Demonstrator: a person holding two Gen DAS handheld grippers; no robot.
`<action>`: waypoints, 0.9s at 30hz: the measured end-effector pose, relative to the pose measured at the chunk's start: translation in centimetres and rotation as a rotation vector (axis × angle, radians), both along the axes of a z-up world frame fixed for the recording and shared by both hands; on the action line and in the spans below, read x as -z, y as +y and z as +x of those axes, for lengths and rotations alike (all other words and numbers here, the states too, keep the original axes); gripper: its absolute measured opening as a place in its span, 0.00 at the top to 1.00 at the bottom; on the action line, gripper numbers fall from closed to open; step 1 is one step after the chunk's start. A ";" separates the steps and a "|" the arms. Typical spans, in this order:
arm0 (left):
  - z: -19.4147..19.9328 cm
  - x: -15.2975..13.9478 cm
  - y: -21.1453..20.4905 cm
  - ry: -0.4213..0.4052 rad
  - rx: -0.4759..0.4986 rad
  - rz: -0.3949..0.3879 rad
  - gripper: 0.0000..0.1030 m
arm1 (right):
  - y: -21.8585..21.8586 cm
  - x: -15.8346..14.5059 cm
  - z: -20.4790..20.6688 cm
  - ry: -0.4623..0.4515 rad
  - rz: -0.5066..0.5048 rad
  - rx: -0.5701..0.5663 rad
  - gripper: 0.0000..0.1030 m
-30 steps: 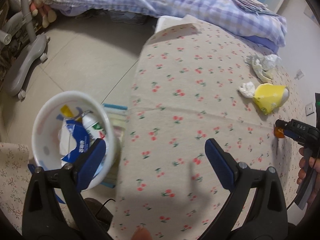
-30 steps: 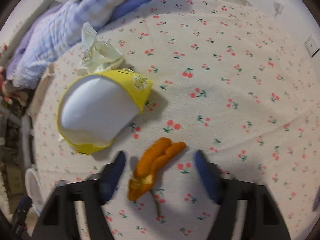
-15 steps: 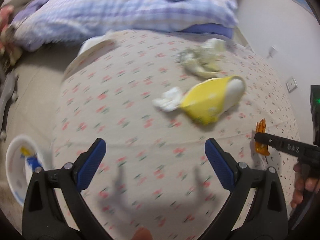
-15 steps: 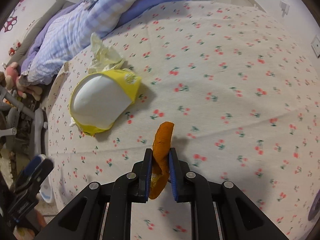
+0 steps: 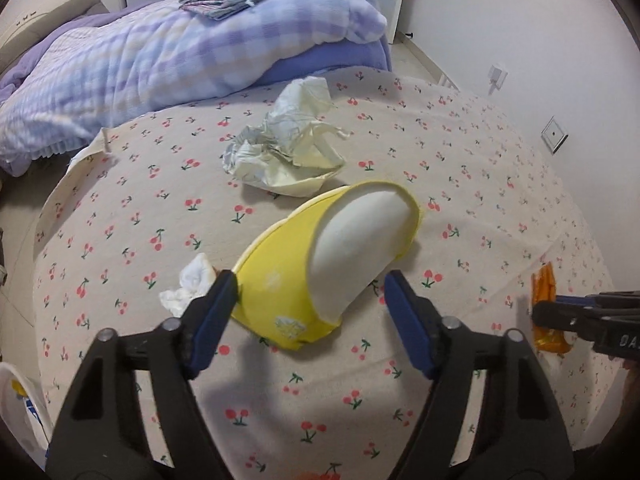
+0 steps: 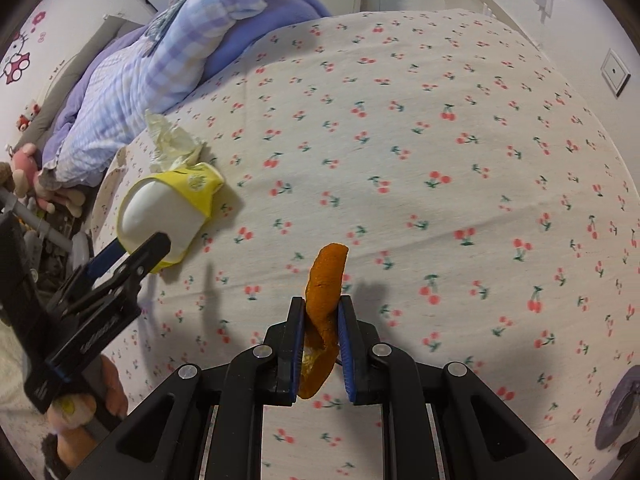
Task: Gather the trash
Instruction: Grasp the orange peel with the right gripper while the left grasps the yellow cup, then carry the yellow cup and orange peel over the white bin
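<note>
Two claws: right claw pinches orange peel; left claw gapes at yellow cup.

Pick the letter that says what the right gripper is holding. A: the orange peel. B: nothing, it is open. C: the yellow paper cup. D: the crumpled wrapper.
A: in the right wrist view the right gripper is shut on the orange peel, lifted off the bedsheet, while the yellow paper cup lies on its side farther off.
</note>
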State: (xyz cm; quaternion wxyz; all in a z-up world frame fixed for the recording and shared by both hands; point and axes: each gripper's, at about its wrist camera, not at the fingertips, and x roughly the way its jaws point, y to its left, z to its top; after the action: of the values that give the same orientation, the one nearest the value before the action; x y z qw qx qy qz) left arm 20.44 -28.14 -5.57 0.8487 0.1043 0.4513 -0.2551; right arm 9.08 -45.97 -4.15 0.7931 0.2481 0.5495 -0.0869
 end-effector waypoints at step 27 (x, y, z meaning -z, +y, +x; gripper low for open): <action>-4.5 -4.1 5.6 0.006 -0.019 -0.052 0.60 | 2.1 -3.5 -2.0 -0.107 0.017 -0.036 0.84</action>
State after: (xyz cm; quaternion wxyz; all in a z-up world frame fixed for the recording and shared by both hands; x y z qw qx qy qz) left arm 15.95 -22.49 -1.43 0.8521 0.0773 0.4482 -0.2590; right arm 7.08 -43.90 -0.64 0.8206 0.2495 0.5113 -0.0546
